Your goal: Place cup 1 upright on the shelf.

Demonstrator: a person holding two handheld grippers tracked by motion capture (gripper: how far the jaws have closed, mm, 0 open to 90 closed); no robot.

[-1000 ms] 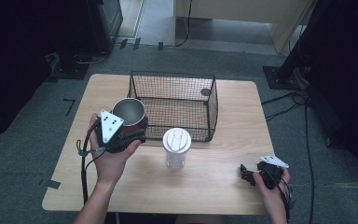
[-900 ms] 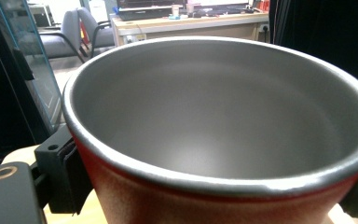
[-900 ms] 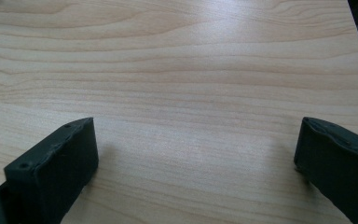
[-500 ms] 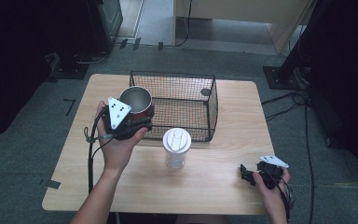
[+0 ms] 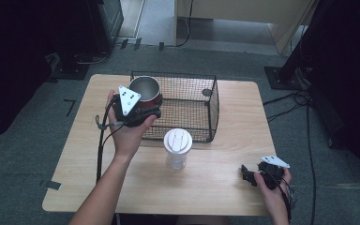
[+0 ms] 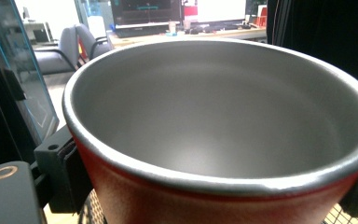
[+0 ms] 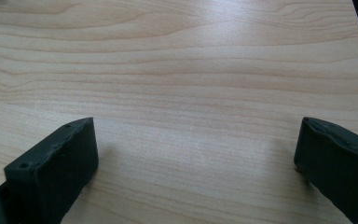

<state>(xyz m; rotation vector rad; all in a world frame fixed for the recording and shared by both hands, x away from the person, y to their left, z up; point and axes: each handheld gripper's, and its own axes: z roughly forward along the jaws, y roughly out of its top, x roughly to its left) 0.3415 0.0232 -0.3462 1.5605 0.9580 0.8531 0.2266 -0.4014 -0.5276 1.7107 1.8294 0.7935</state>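
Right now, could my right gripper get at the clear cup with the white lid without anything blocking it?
Probably yes. The right gripper rests open near the table's front right corner, and bare wood lies between it and the lidded cup. The wire basket stands behind the cup, and the left gripper holds the red mug over by the basket.

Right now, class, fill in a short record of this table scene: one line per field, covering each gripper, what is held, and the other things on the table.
left gripper: shut on the red cup, raised at the basket's left end
red cup: steel-lined, upright, nothing inside it
right gripper: open, holding nothing, low over the table's near right part
wire basket: black mesh, at the far middle of the table
lidded clear cup: white lid, upright, just in front of the basket
table: light wood
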